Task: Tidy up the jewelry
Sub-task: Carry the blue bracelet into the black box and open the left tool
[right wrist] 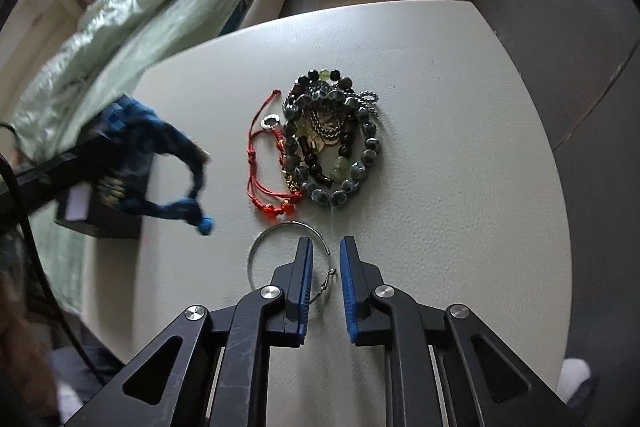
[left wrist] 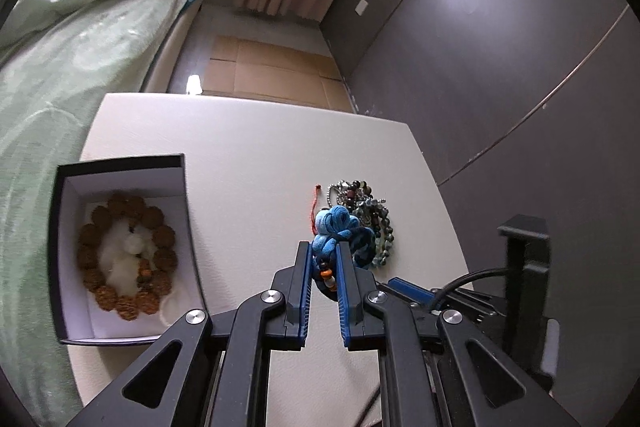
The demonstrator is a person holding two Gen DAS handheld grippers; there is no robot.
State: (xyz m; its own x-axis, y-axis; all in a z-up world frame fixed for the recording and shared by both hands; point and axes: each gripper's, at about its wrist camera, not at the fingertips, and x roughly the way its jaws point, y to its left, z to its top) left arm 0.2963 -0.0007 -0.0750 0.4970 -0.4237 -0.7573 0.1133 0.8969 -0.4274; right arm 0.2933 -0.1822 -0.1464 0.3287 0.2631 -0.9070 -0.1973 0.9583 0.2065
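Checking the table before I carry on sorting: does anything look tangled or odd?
Yes. The dark beaded bracelets, metal chains and coins lie in one tangled heap mid-table, a red cord bracelet against it. A thin silver bangle lies apart, nearer.

box (left wrist: 120,183): left of left jaws, on table (left wrist: 248,147)
bead bracelet (left wrist: 128,251): in box
cord bracelet (left wrist: 336,231): between left jaws
jewelry pile (right wrist: 328,139): ahead of right jaws
wire hoop (right wrist: 276,231): under right jaws
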